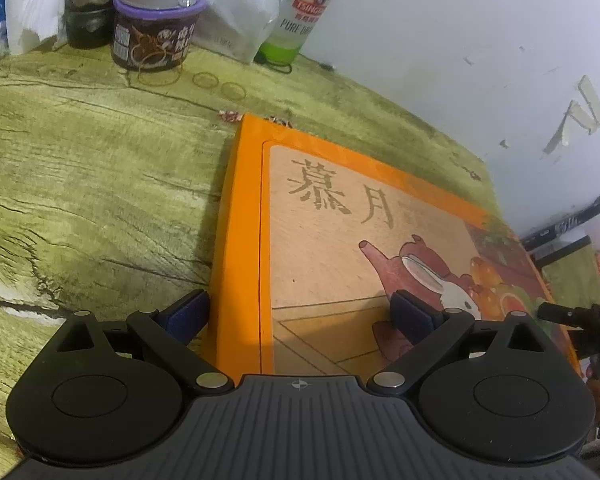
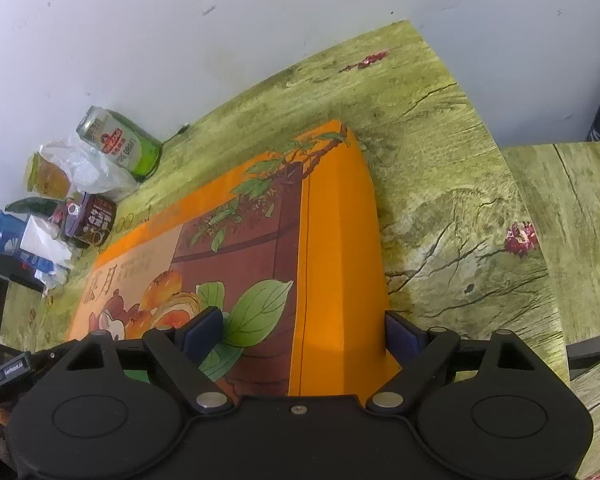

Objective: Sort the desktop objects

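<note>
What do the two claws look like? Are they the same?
Nearly twins. The left claw and right claw are both black, with two round discs like big ears, angled link arms joined by silver rivets, and dark blue pads at the tips. The left one's middle plate is ribbed with a small crosshair mark; the right one's is smooth with one screw.

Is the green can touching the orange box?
Apart. The left wrist view shows bare table between the green can and the orange box.
</note>
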Action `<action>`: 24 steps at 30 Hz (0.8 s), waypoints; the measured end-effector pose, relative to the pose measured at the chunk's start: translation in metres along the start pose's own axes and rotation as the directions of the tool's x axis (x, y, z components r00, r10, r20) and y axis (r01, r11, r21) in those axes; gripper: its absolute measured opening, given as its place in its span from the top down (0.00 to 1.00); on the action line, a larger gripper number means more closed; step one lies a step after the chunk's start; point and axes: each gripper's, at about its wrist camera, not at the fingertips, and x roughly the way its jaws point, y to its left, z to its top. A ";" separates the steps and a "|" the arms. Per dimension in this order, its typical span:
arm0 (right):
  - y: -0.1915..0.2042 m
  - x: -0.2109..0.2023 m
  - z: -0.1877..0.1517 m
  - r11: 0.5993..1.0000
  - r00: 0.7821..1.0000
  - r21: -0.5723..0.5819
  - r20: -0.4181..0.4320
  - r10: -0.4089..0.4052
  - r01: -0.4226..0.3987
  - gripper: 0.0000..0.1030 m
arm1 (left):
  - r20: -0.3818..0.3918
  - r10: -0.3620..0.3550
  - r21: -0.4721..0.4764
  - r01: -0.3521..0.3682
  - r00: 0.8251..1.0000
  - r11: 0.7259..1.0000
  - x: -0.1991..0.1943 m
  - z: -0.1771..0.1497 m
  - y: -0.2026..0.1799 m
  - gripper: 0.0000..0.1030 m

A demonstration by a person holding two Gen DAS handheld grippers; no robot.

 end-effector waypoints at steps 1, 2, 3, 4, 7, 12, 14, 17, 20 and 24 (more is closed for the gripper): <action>0.000 -0.001 0.000 1.000 1.000 0.001 0.002 0.001 -0.001 0.18 | 0.003 0.000 0.001 0.000 1.000 1.000 -0.001 0.000 -0.001 0.06; 0.000 -0.002 0.000 1.000 1.000 0.001 0.006 0.003 -0.003 0.18 | 0.005 0.000 0.002 0.000 1.000 1.000 -0.002 0.000 -0.002 0.06; 0.001 -0.003 0.001 1.000 1.000 0.000 0.012 0.006 -0.006 0.18 | 0.009 -0.001 0.002 0.000 1.000 1.000 -0.004 0.000 -0.003 0.06; 0.003 -0.004 0.001 1.000 1.000 -0.007 0.020 0.007 -0.007 0.18 | 0.014 -0.003 -0.001 0.003 1.000 1.000 -0.005 0.000 -0.003 0.06; 0.010 -0.009 0.003 0.999 0.998 -0.040 0.054 0.015 -0.013 0.18 | 0.027 -0.008 -0.005 0.008 1.000 1.000 -0.008 0.002 -0.004 0.05; 0.018 -0.013 0.007 0.998 0.996 -0.063 0.084 0.021 -0.016 0.18 | 0.035 -0.011 0.001 0.011 0.999 1.000 -0.012 0.009 -0.006 0.05; 0.019 -0.014 0.006 0.997 0.996 -0.069 0.089 0.023 -0.017 0.18 | 0.031 -0.009 0.004 0.008 0.999 1.000 -0.014 0.010 -0.007 0.05; 0.019 -0.017 0.003 0.998 0.995 -0.065 0.095 0.032 -0.026 0.18 | 0.022 -0.004 0.009 0.004 1.000 1.000 -0.018 0.011 -0.008 0.05; 0.019 -0.018 -0.002 0.998 0.994 -0.058 0.097 0.040 -0.034 0.18 | 0.002 0.003 0.014 -0.003 1.000 1.000 -0.022 0.011 -0.008 0.05; 0.016 -0.018 -0.012 0.998 0.994 -0.041 0.093 0.051 -0.047 0.18 | -0.028 0.018 0.033 -0.017 0.999 0.999 -0.027 0.010 -0.011 0.05</action>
